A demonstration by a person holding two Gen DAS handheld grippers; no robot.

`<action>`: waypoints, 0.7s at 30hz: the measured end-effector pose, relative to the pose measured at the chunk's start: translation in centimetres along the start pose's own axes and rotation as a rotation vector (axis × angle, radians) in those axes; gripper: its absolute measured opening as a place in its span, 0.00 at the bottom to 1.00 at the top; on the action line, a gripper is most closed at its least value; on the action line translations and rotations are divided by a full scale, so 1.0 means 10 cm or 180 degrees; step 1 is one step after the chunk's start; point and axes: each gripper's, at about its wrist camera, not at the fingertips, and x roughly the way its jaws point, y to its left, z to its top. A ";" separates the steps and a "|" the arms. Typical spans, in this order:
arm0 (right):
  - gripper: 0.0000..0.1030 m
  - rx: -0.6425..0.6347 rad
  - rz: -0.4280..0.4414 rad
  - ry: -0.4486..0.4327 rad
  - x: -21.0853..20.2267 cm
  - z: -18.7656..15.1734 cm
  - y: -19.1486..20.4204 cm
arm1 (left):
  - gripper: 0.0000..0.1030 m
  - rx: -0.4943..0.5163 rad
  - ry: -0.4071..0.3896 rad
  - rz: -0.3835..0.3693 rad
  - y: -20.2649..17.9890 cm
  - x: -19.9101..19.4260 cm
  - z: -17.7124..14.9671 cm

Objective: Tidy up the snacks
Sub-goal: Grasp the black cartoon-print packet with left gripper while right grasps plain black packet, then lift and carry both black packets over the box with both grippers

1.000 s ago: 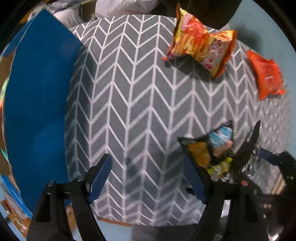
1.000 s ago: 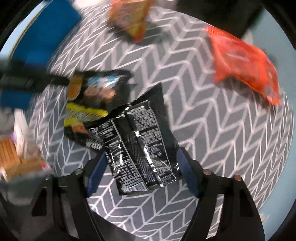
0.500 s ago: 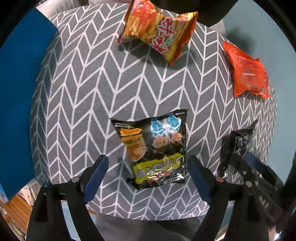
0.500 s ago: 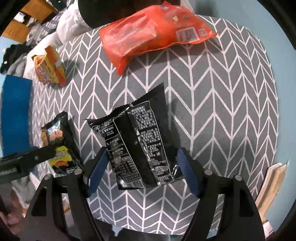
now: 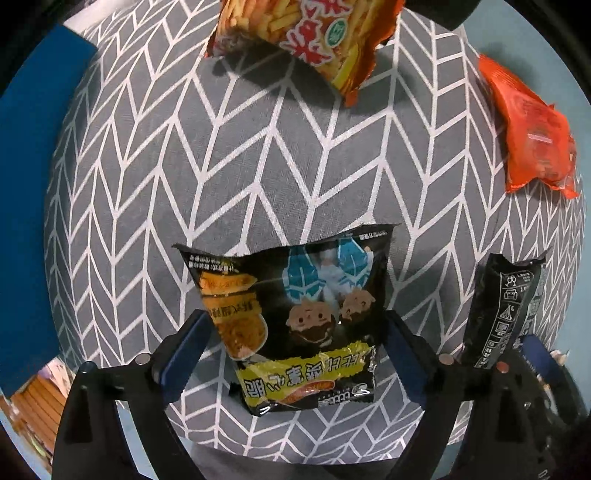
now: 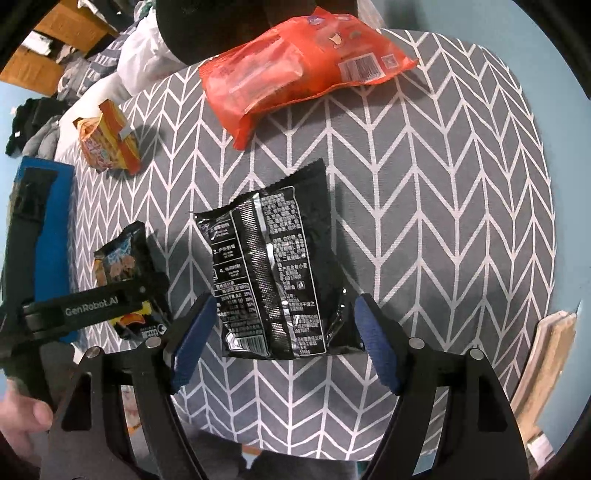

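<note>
Both claws, left claw [image 5: 295,354] and right claw [image 6: 282,336], released; two black packets, two orange.

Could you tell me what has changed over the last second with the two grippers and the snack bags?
The left gripper came over and down, so its open jaws now straddle the cartoon bag. The right gripper rolled; the black bag stays between its open jaws. Nothing was gripped or released. The fries bag and orange bag still lie on the chevron cushion.
</note>
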 end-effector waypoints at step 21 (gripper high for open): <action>0.75 -0.0500 -0.0809 0.0007 0.48 0.08 0.65 | 0.58 0.0353 -0.0268 -0.0068 0.29 -0.36 -0.04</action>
